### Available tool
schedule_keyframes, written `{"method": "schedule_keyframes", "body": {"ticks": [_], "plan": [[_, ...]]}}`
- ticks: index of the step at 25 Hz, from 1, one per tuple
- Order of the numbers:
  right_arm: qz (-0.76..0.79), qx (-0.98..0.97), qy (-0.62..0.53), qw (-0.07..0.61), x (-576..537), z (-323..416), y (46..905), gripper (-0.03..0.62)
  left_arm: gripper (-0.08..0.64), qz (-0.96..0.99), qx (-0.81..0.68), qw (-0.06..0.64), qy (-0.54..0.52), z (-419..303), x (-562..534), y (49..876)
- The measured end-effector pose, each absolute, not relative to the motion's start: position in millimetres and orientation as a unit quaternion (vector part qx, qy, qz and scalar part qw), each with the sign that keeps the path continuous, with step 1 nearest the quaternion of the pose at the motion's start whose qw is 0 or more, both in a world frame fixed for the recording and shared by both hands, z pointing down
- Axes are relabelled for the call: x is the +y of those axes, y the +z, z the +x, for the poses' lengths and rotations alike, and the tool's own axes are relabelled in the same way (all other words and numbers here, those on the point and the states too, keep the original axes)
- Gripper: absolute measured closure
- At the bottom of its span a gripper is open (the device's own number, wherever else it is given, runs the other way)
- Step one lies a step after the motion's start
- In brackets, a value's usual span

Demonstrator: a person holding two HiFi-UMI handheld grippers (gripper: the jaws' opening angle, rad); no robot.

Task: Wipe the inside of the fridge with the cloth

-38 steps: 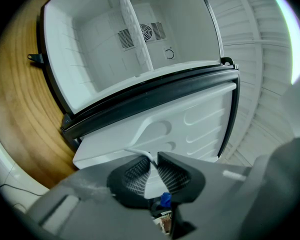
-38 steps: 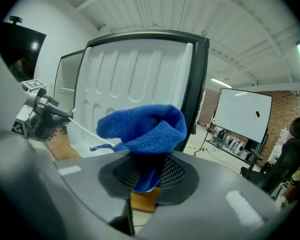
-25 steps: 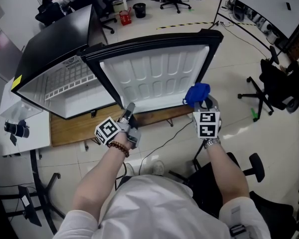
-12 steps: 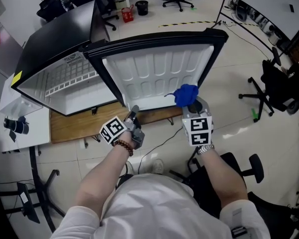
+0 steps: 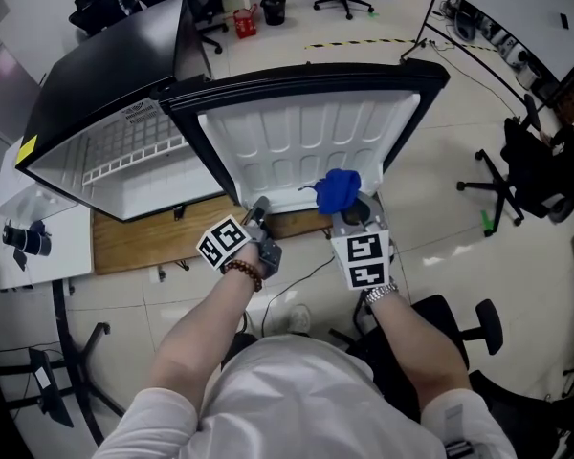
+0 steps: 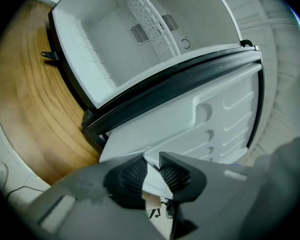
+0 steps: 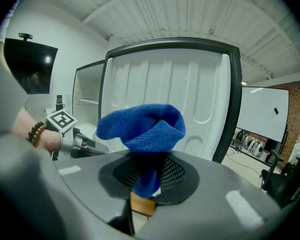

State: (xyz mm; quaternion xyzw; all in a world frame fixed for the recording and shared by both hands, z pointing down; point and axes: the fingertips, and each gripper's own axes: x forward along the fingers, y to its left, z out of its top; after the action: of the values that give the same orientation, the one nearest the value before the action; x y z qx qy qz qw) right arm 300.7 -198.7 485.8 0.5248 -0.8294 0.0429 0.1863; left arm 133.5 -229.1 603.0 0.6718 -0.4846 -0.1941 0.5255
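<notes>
We judge that the wiping has not yet begun. The right hand-held gripper (image 5: 350,205) is clamped on the blue cloth (image 7: 142,126), which bunches above its jaws. The cloth hangs just in front of the ribbed white lining of the open door (image 5: 297,142), and we cannot tell whether it touches.

The left hand-held gripper (image 6: 153,160) sits at the door's lower corner on the hinge side. Its jaws have just been opening and now stand a little apart. The door's white edge shows in the gap, with no pad clearly pressing on it.

Next, the cloth must either be pressed flat to the lining or carried past the hinge into the white inside of the fridge (image 5: 105,94).

The door's black rim and the fridge's front frame meet at that hinge, close beside the left hand-held gripper, so the way across is narrow. Inside, the wire shelf (image 5: 134,151) splits the space. The wooden desk (image 5: 134,242) juts out below, and the chair (image 5: 526,175) stands well apart.
</notes>
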Motion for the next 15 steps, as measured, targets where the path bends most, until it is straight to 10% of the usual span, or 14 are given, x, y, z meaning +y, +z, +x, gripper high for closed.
{"method": "schedule_keyframes", "body": {"ticks": [15], "plan": [[0.499, -0.846, 0.046, 0.181, -199.6, 276.2, 483.5, 0.526, 0.423, 0.694, -0.47, 0.526, -0.145, 148.1, -207.6, 597.4]]}}
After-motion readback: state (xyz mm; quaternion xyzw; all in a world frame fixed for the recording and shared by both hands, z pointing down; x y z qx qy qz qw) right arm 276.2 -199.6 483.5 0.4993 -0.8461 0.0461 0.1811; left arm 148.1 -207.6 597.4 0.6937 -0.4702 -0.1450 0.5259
